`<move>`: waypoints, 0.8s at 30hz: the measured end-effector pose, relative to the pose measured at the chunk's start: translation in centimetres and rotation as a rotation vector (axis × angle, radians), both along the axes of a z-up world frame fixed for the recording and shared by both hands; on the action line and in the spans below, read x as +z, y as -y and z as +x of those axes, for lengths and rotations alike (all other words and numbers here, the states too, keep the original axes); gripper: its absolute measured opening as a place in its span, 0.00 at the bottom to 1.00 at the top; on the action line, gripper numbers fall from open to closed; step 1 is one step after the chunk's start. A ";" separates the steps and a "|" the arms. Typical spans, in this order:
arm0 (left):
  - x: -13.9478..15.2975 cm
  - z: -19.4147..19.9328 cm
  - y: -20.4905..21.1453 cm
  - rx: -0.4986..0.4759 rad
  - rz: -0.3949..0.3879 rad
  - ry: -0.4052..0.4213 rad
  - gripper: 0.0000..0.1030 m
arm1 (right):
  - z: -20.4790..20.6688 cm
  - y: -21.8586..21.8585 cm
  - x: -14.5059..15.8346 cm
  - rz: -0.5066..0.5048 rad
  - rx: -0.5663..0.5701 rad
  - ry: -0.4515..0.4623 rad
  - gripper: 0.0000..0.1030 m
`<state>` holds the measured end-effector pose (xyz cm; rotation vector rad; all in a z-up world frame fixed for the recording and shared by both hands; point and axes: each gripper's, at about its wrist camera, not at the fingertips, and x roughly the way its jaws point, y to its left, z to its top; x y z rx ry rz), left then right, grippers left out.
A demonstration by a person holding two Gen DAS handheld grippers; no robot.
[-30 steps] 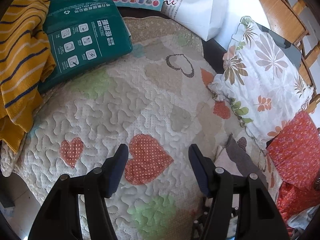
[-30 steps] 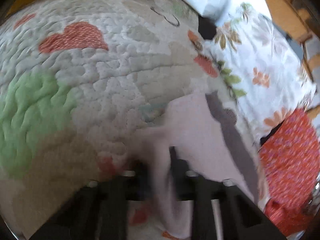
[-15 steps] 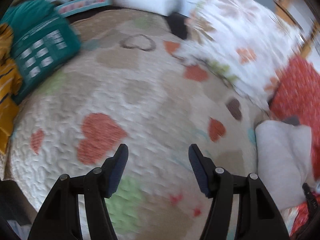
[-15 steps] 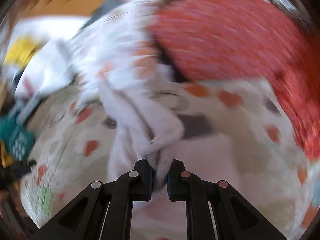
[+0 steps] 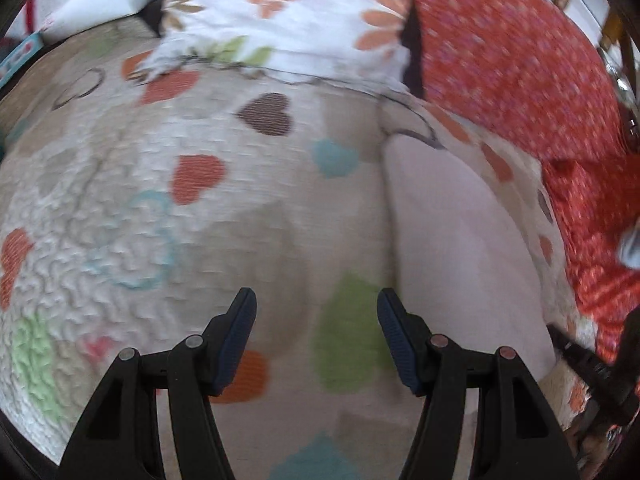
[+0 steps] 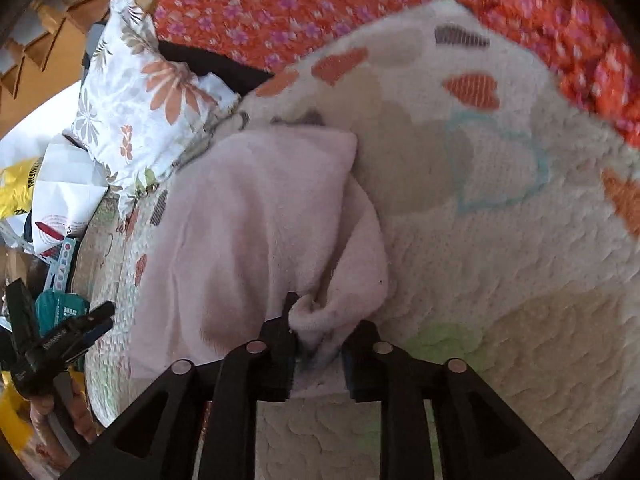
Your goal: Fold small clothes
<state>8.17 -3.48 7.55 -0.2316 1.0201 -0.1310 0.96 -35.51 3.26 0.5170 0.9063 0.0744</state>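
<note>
A pale pink fleece garment [image 6: 256, 224] lies folded on the heart-patterned quilt [image 6: 500, 240]. My right gripper [image 6: 318, 340] stands at its near edge with a bunched fold of the cloth between the partly parted jaws. In the left wrist view the same garment [image 5: 452, 248] lies to the right. My left gripper [image 5: 316, 336] is open and empty just above the quilt [image 5: 168, 216], its right finger close to the garment's left edge. The left gripper also shows in the right wrist view [image 6: 60, 340] at the far left.
A flowered white pillow [image 5: 288, 20] lies at the quilt's far edge and also shows in the right wrist view [image 6: 140, 96]. A red flowered cloth [image 5: 520, 60] bounds the quilt on the right. Bags and a teal packet [image 6: 60, 308] sit beyond the pillow.
The right gripper has swung the pink garment down onto the quilt and its jaws have parted a little. The left gripper has moved right toward the garment, still open.
</note>
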 end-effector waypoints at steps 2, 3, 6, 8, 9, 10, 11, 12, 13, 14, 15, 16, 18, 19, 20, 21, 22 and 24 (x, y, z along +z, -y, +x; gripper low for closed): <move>0.1 0.5 1.0 -0.011 -0.018 -0.001 0.68 | 0.0 0.7 1.0 -0.007 -0.016 0.037 0.44; 0.1 0.8 1.4 -0.014 -0.044 0.006 0.71 | 0.5 0.9 1.5 -0.014 -0.015 0.046 0.49; -0.3 2.0 2.2 -0.036 -0.105 -0.031 0.79 | 3.4 1.0 1.6 -0.080 0.032 0.040 0.64; -1.1 3.1 3.0 -0.067 -0.155 -0.036 0.86 | 5.8 1.0 0.3 -0.104 0.071 0.001 0.67; -1.5 3.6 3.6 -0.078 -0.155 -0.039 0.87 | 7.0 1.2 -0.8 -0.096 0.079 -0.021 0.67; -2.1 4.0 4.2 -0.095 -0.153 -0.039 0.87 | 7.6 1.4 -1.5 -0.080 0.084 -0.028 0.67; -2.7 4.4 5.0 -0.121 -0.157 -0.045 0.88 | 8.5 1.5 -2.5 -0.045 0.092 -0.038 0.67; -3.4 4.8 5.6 -0.153 -0.170 -0.065 0.88 | 9.2 1.4 -3.3 -0.012 0.098 -0.048 0.67; -4.3 5.2 6.4 -0.188 -0.197 -0.105 0.88 | 10.1 1.2 -4.3 0.032 0.105 -0.051 0.67; -4.9 5.4 6.9 -0.211 -0.224 -0.135 0.88 | 10.4 0.9 -4.6 0.045 0.103 -0.037 0.66; -4.9 5.2 7.2 -0.209 -0.213 -0.124 0.78 | 10.9 0.3 -4.7 0.060 0.106 -0.021 0.60; -4.5 5.1 7.3 -0.223 -0.220 -0.113 0.37 | 11.2 -0.1 -4.9 0.105 0.128 -0.028 0.30; -3.6 5.1 6.8 -0.211 -0.237 -0.141 0.31 | 11.6 -0.9 -4.7 0.194 0.123 -0.025 0.25; -2.8 5.0 6.4 -0.212 -0.251 -0.131 0.29 | 11.6 -1.2 -4.3 0.212 0.132 -0.012 0.25; -2.1 4.8 6.1 -0.207 -0.248 -0.122 0.29 | 11.5 -1.5 -3.5 0.255 0.147 0.007 0.24; -1.4 4.6 5.8 -0.198 -0.233 -0.112 0.29 | 11.2 -1.8 -2.5 0.296 0.169 0.033 0.24; -0.8 4.3 5.5 -0.189 -0.205 -0.103 0.29 | 11.1 -2.2 -1.7 0.301 0.190 0.053 0.24; -0.5 4.2 4.8 -0.159 -0.141 -0.110 0.33 | 10.9 -3.2 -1.0 0.243 0.218 0.061 0.24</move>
